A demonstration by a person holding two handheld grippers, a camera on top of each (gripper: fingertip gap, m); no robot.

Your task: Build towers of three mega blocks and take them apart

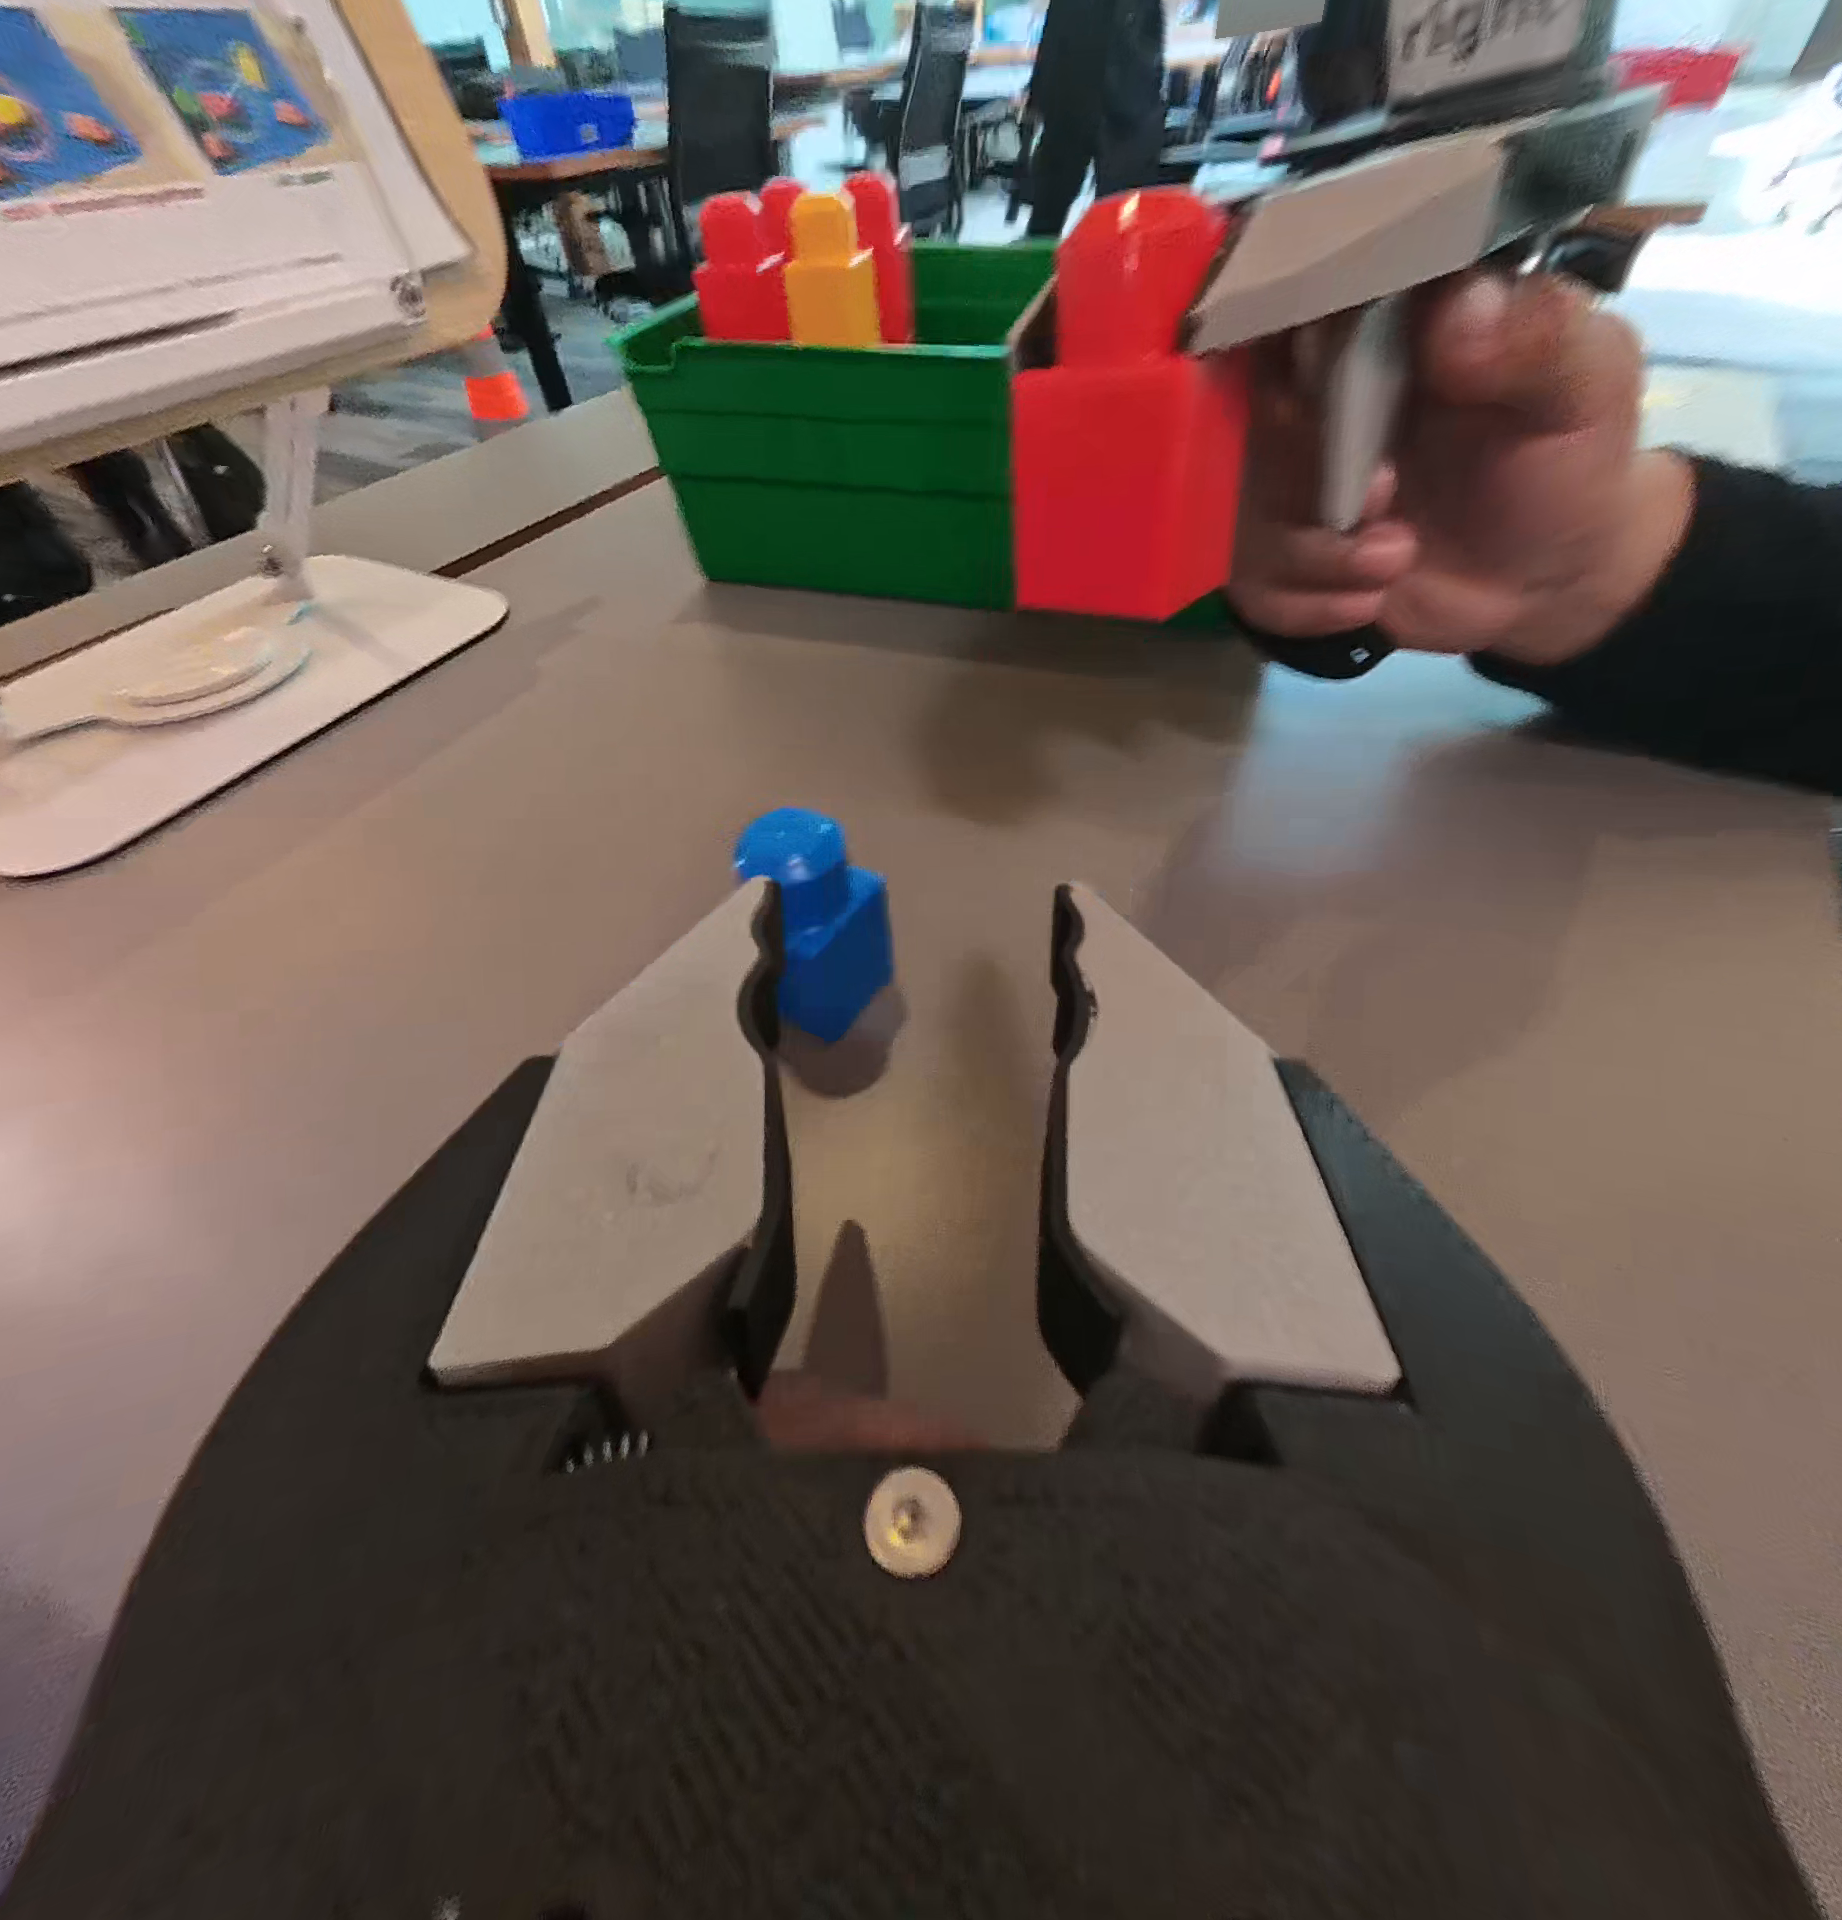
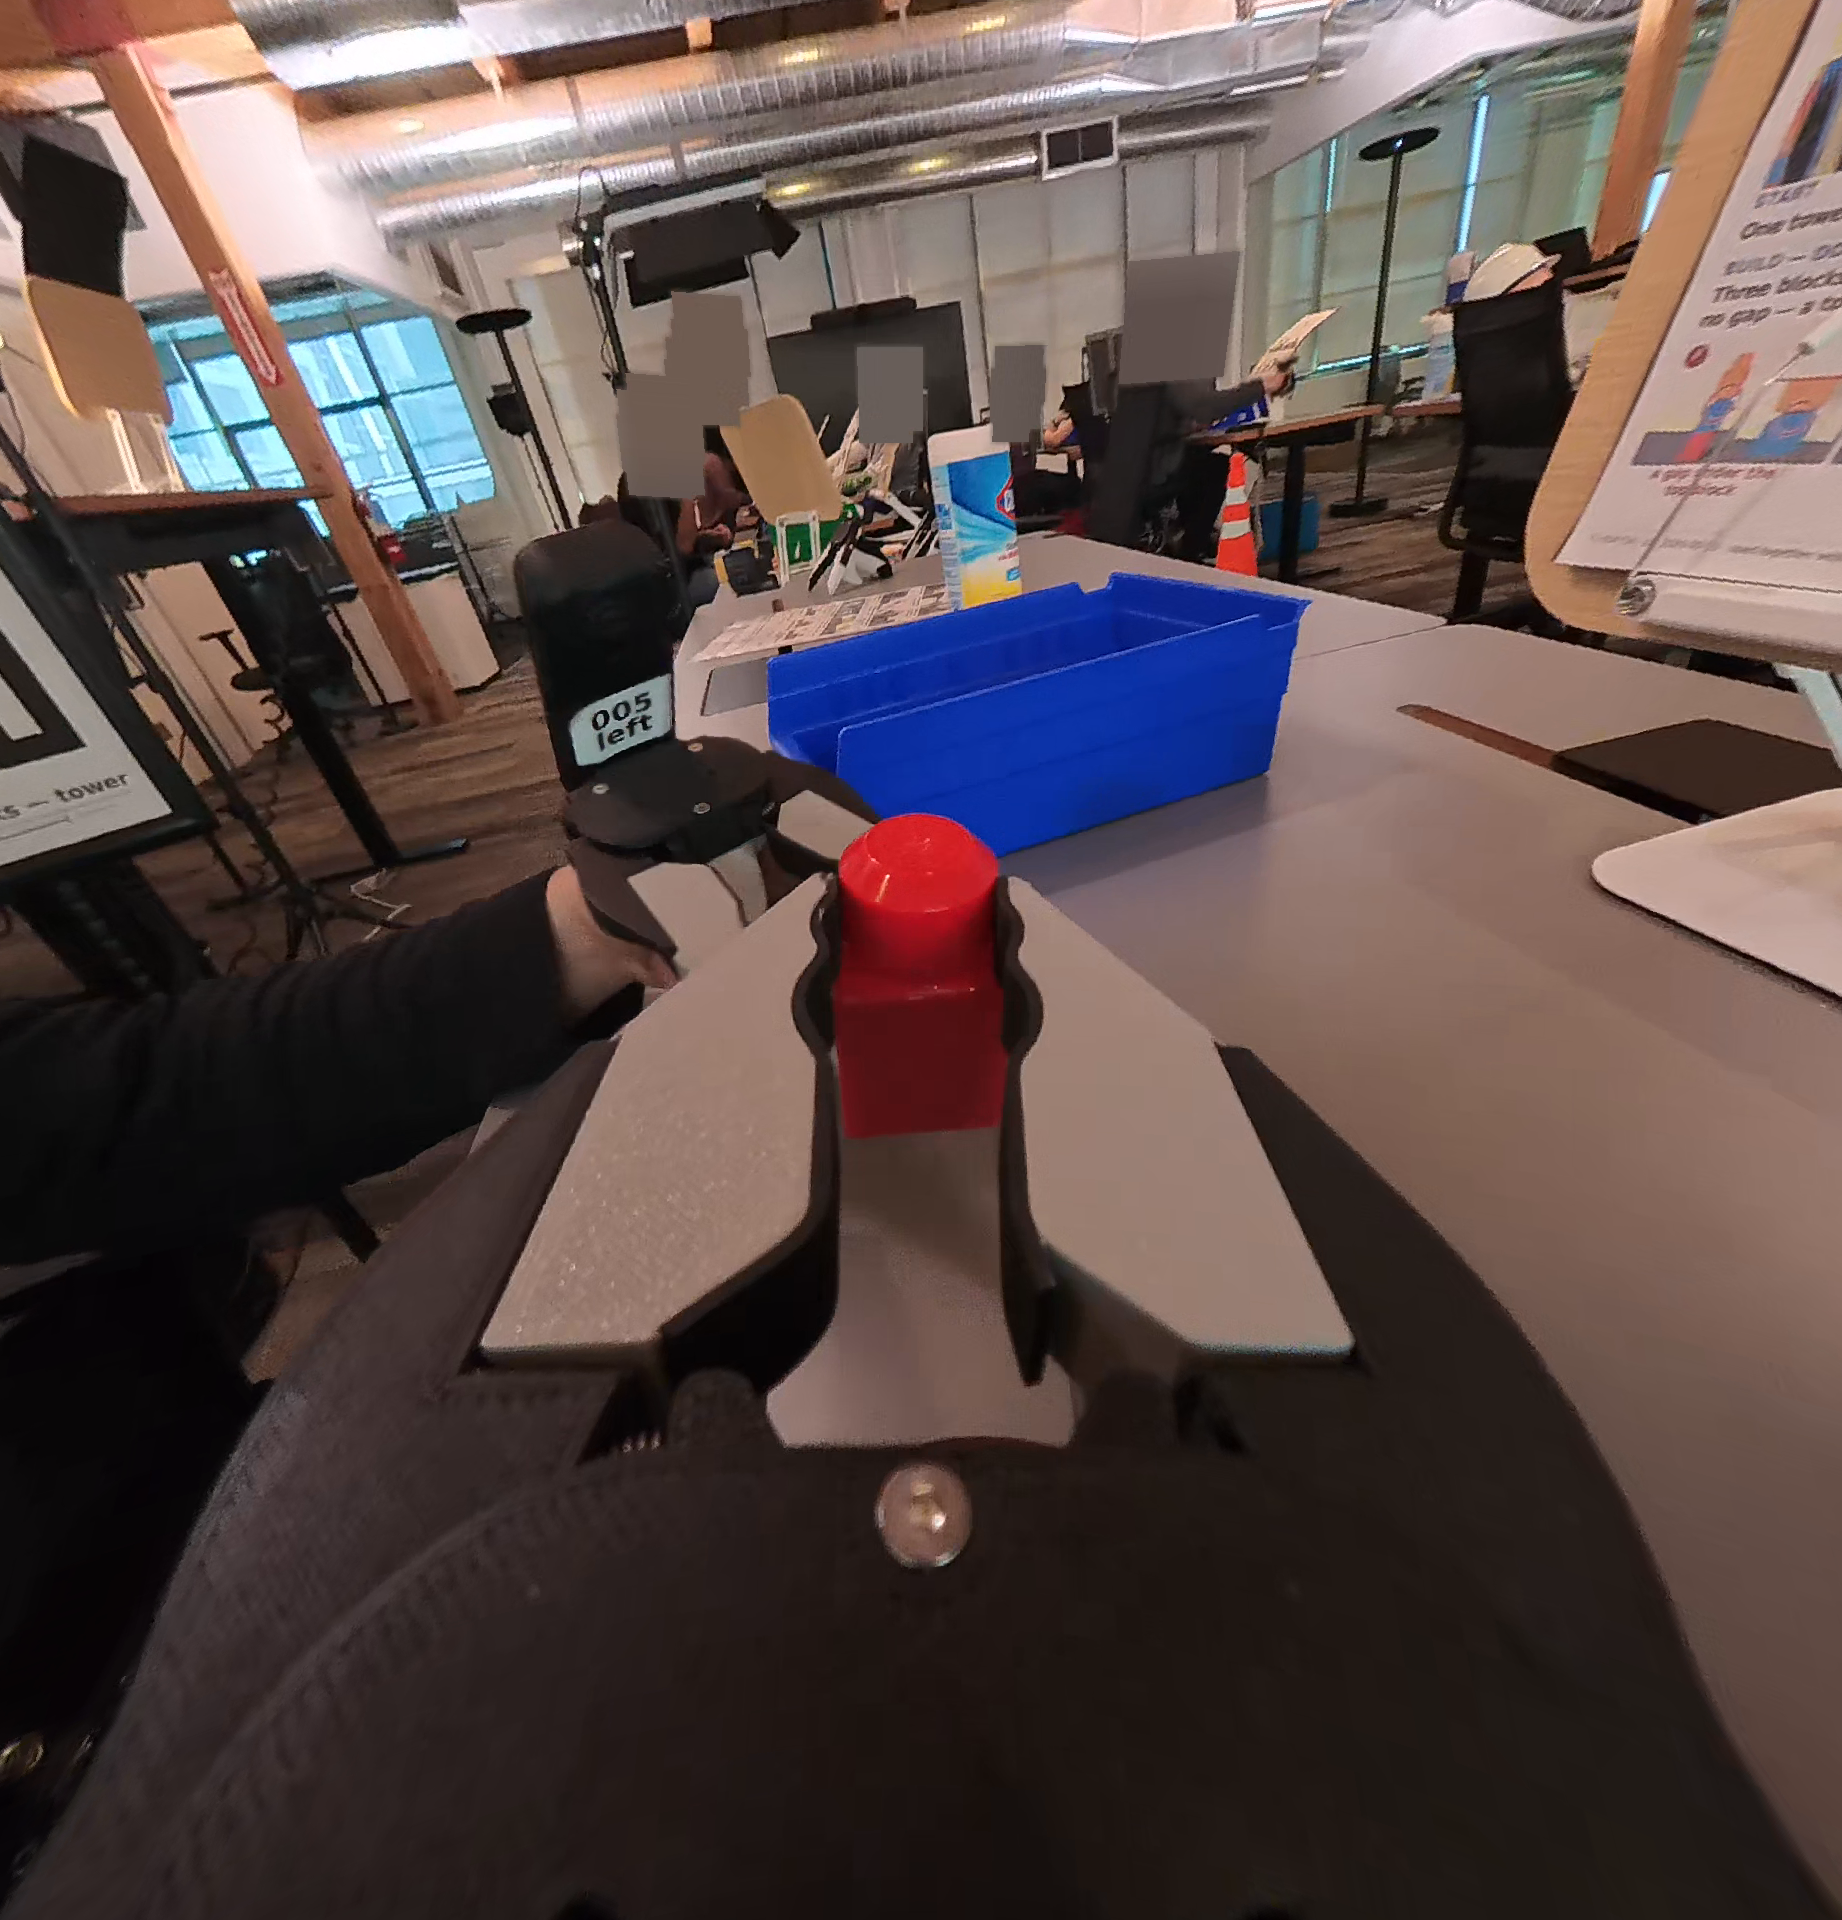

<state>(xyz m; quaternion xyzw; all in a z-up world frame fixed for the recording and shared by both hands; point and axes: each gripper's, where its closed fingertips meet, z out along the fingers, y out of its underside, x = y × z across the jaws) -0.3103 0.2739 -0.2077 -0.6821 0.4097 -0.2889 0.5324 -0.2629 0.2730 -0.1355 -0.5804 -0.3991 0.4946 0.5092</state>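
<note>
Both grippers are seen over a grey table. By the right gripper a red block is clamped between the two grey fingers and held upright, clear of the table; its single round stud is pressed at the fingertips and its square body hangs below them. In the left wrist view the same red block is shown lifted in front of a green bin, with a hand wrapped round the gripper's handle.

The left gripper is held with its fingers spread apart and nothing between them. A blue block, small, glossy and topped with one round stud, is stood upright on the table, nearer than the green bin and just ahead of the left finger's tip, which hides part of it; contact cannot be told.

Inside the green bin, red blocks and an orange-yellow block are stood side by side with studs upward. A blue bin is seen on the table beyond the red block in the right wrist view.
</note>
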